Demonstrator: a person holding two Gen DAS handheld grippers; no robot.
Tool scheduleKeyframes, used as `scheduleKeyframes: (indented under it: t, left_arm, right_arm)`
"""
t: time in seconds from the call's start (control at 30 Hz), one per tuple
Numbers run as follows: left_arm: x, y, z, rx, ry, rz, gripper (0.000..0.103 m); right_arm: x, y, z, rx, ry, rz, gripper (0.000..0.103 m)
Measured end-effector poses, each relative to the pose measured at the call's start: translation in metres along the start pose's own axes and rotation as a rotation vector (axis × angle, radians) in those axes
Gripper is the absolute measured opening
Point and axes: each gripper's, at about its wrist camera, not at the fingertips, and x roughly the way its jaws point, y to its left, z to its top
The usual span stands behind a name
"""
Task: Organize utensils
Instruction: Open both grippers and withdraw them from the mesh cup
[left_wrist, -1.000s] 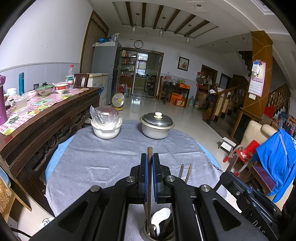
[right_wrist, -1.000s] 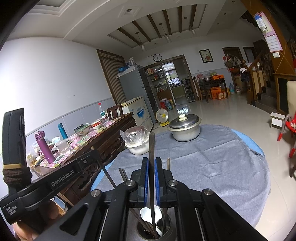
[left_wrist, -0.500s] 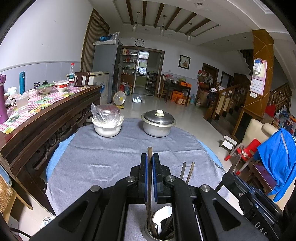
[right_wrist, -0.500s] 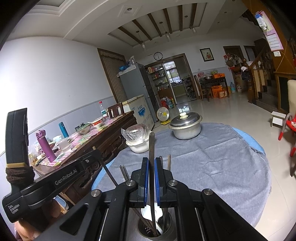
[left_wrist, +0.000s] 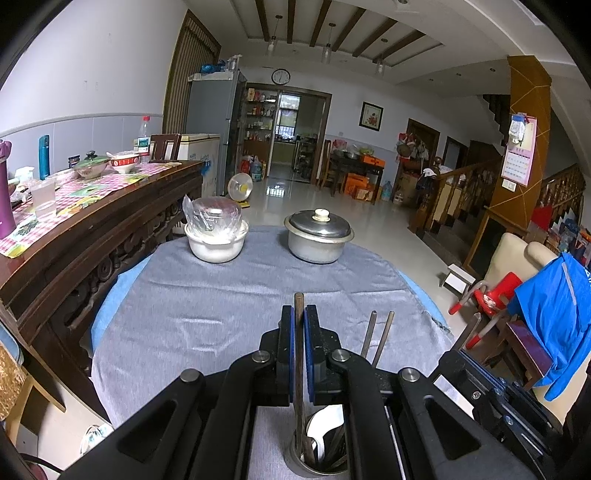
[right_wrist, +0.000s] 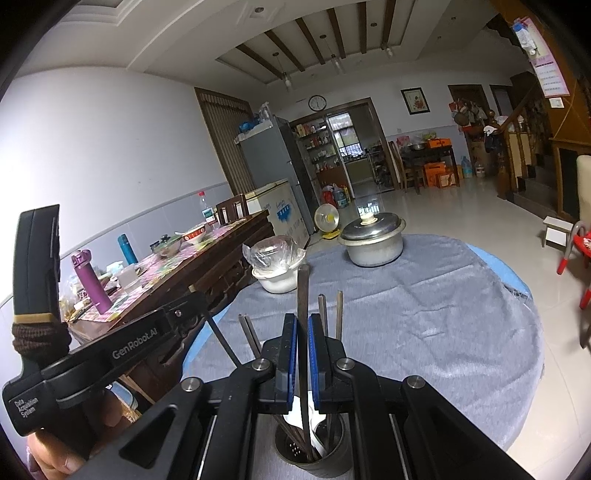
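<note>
In the left wrist view, the left gripper (left_wrist: 299, 325) fills the lower frame, hiding most of the metal utensil holder (left_wrist: 295, 459) at bottom centre; its jaws are clamped on a dark chopstick (left_wrist: 298, 306) standing upright in the holder. In the right wrist view, the right gripper (right_wrist: 303, 332) likewise pinches an upright chopstick (right_wrist: 303, 291) above the holder (right_wrist: 325, 463), whose spoon is half hidden. A hand (right_wrist: 55, 454), cut off at lower left, grips the other tool.

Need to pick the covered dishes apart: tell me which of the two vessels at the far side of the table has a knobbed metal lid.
The steel pot, on the right in the left wrist view. The white bowl beside it has only clear plastic over it.
</note>
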Motion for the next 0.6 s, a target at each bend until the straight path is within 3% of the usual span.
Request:
scheduleKeyframes:
  t: [0.43, 0.5, 0.53, 0.57, 0.6]
  left_arm:
    - [0.013, 0.007, -0.005, -0.028, 0.057, -0.024, 0.005]
    - [0.014, 0.009, -0.005, -0.031, 0.065, -0.030, 0.010]
    - [0.014, 0.010, -0.005, -0.034, 0.067, -0.033, 0.021]
    - [0.013, 0.012, -0.005, -0.037, 0.067, -0.037, 0.031]
    - [0.012, 0.014, -0.006, -0.039, 0.061, -0.034, 0.034]
  right_arm:
    - [0.006, -0.001, -0.002, 0.009, 0.033, 0.011, 0.010]
    - [0.005, -0.002, -0.002, 0.017, 0.031, 0.019, 0.010]
    - [0.004, -0.004, -0.001, 0.030, 0.030, 0.026, 0.011]
    - [0.003, -0.006, 0.000, 0.041, 0.027, 0.030, 0.018]
    - [0.001, -0.009, 0.001, 0.054, 0.019, 0.032, 0.025]
